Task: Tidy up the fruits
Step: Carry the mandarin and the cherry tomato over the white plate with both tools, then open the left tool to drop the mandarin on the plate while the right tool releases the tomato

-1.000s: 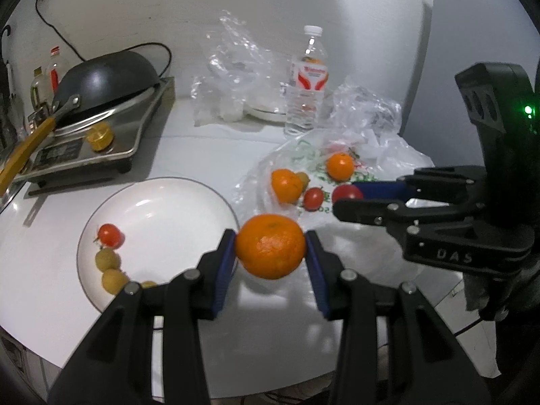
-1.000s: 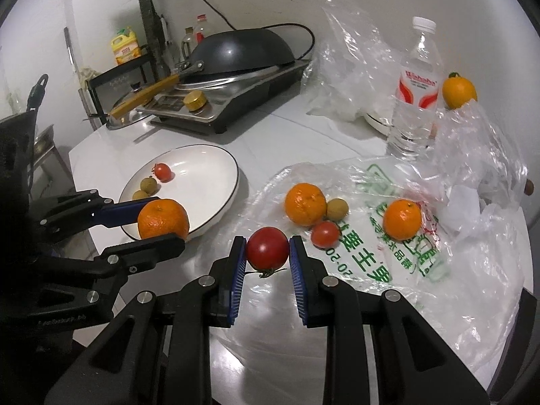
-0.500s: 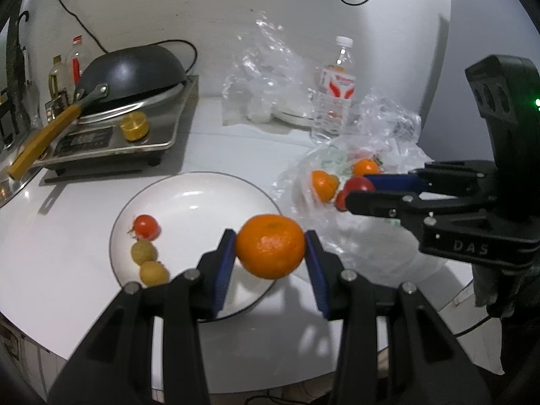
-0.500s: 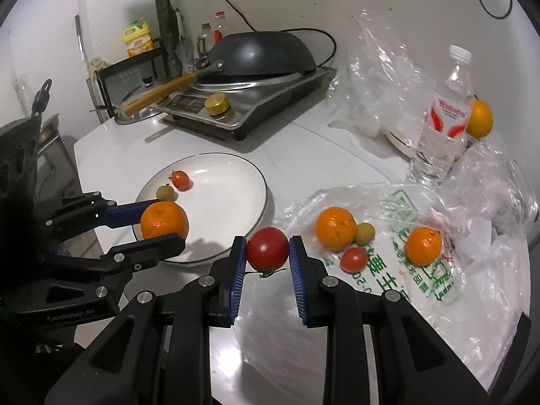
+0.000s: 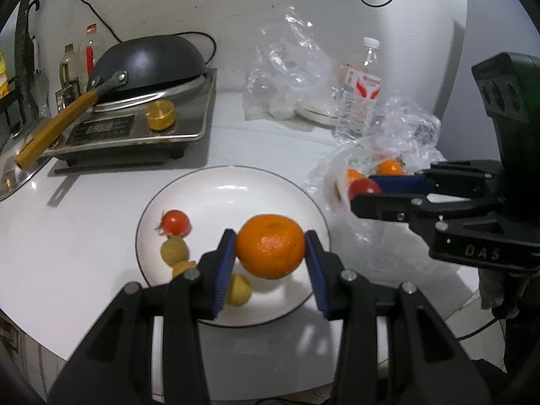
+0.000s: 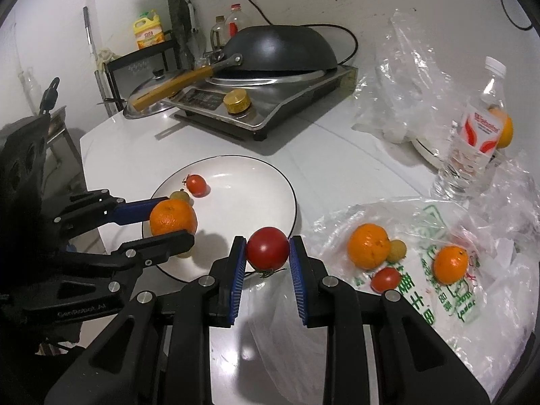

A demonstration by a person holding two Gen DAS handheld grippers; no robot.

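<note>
An orange (image 5: 270,250) is clamped between the left gripper (image 5: 269,260) pads above the white plate (image 5: 236,182). A red tomato (image 6: 267,248) is clamped in the right gripper (image 6: 266,263), just beside the plate's rim.

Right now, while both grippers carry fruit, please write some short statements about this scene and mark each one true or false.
1. The left gripper holds an orange between its pads. True.
2. The right gripper is empty. False: it is shut on a red tomato.
3. The white plate already has a small tomato on it. True.
4. The plastic bag has no fruit left on it. False: two oranges, a small tomato and a small yellowish fruit lie on it.
5. The black wok stands on the white plate. False: it sits on the cooker behind the plate.
</note>
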